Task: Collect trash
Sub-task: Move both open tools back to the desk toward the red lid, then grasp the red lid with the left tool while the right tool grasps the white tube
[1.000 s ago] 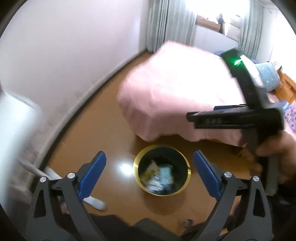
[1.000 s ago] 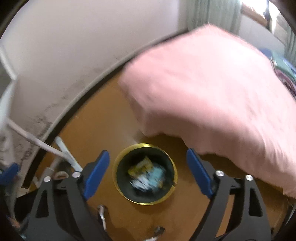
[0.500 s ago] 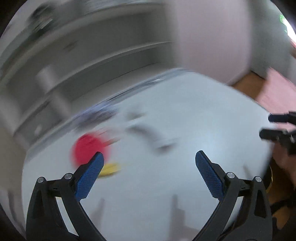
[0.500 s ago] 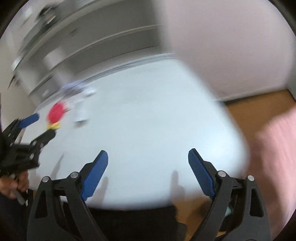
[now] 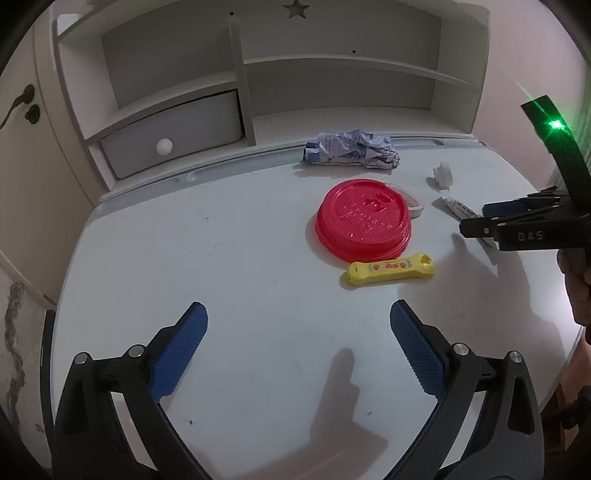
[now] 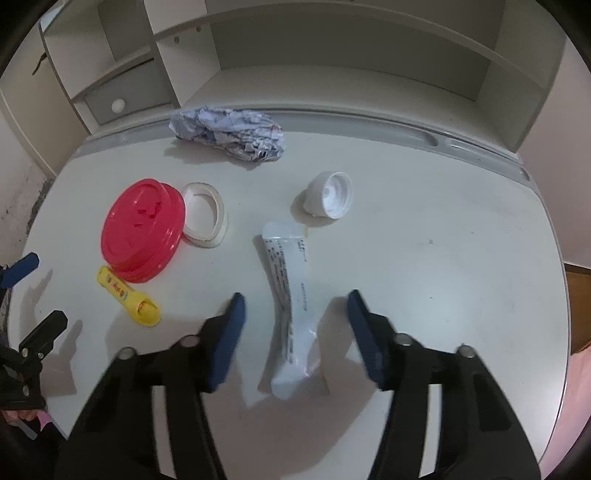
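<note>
On the white counter (image 6: 461,240), the squeezed white tube (image 6: 291,306) lies between the spread fingers of the right tool (image 6: 295,332), pointing straight away, while the left tool (image 5: 295,332) is spread and far off.

A home, most likely a child's bedroom: a white desk (image 5: 229,280) backed by a hutch (image 5: 258,74) with a star cut-out (image 5: 295,9), open shelves and 1 small drawer with a round knob (image 5: 163,146). Household litter lies toward the tabletop's back edge: crumpled paper (image 6: 229,133), a red lid (image 5: 364,218).
</note>
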